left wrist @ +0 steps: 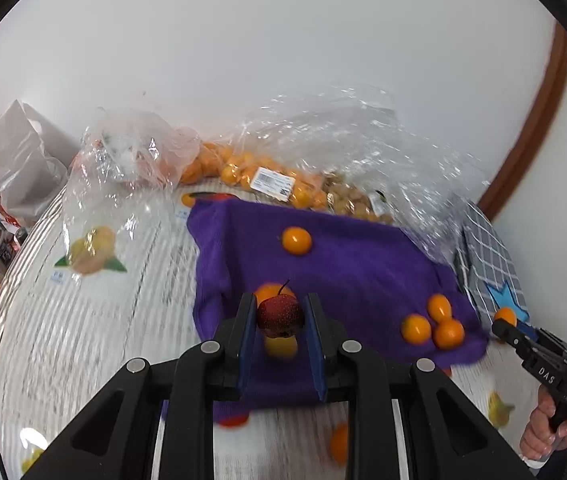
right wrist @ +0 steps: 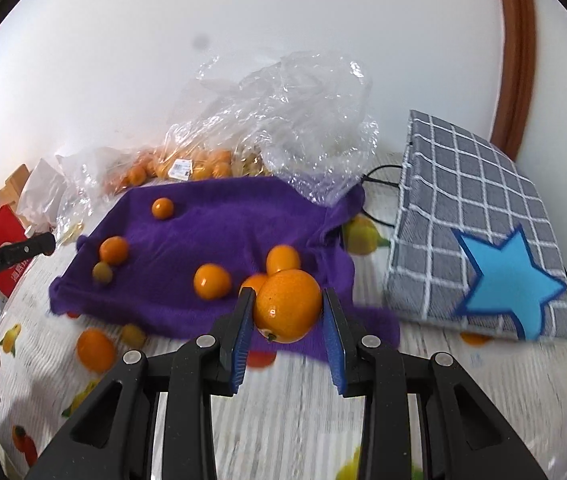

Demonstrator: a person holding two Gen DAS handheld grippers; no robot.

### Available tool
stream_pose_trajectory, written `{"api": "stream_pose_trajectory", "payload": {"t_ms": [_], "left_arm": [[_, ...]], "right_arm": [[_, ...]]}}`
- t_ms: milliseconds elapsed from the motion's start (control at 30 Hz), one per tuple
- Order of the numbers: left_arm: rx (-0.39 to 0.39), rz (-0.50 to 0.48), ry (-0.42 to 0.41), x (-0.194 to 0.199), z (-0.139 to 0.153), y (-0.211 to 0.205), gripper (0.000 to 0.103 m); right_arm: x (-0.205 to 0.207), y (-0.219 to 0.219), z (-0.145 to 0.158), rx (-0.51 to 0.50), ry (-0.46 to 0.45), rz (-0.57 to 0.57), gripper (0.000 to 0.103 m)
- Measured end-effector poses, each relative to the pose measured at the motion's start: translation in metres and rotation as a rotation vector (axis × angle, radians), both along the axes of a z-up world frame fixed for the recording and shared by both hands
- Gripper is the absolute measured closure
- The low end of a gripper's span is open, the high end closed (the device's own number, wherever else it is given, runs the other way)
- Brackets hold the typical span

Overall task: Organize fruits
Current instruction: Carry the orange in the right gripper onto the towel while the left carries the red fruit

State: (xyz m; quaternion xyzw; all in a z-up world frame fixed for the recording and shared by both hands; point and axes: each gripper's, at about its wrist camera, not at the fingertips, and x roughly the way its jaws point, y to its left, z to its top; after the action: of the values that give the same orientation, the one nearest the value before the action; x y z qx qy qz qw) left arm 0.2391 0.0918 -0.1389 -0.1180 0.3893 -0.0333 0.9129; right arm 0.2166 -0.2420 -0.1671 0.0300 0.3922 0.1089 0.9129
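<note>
Holding two fruits above a purple cloth: left and right tools

Left tool point(left wrist: 281, 316): hovering over the near part of the purple cloth point(left wrist: 347, 264), its blue pads point(left wrist: 248, 332) closing narrowly on a small red fruit point(left wrist: 280, 314). The fruit is looking dark red, speckled, with a thin stem standing up. Behind and below it, orange and yellow shapes are showing only in part, too blurred to name.

Right tool point(right wrist: 287, 312): raised over the front edge of the cloth, its jaws standing fairly wide around a large orange point(right wrist: 287, 306). The left pad is touching the fruit; whether the right pad is touching cannot be told. The orange is looking glossy, its stem end turned down.

In the left view, the right tool's body and the hand point(left wrist: 541, 426) gripping it are appearing at the right edge, cut off by the frame.

Loose fruit: one small orange point(right wrist: 162, 208) sitting alone toward the far side of the cloth; a cluster of three point(left wrist: 435, 322) lying near its right edge, touching or nearly so.

Surroundings: clear plastic bags point(right wrist: 283, 120) of orange fruit lying at the back against the wall; a grey checked bag point(right wrist: 475, 216) with a blue star lying right of the cloth; the table point(left wrist: 83, 320), covered in fruit-print sheeting, smearing into blur at the near edge.
</note>
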Motion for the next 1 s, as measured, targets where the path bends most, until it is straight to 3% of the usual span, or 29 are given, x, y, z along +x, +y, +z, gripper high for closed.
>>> {"api": "stream_pose_trajectory", "payload": {"t_ms": [500, 1000], "left_arm": [[0.029, 0.008, 0.128, 0.093, -0.041, -0.003, 0.08], [0.056, -0.027, 0.178, 0.098, -0.064, -0.009, 0.08]], "right_arm": [[0.111, 0.041, -0.035, -0.089, 0.043, 0.096, 0.07], [0.127, 0.062, -0.063, -0.125, 0.102, 0.118, 0.07]]}}
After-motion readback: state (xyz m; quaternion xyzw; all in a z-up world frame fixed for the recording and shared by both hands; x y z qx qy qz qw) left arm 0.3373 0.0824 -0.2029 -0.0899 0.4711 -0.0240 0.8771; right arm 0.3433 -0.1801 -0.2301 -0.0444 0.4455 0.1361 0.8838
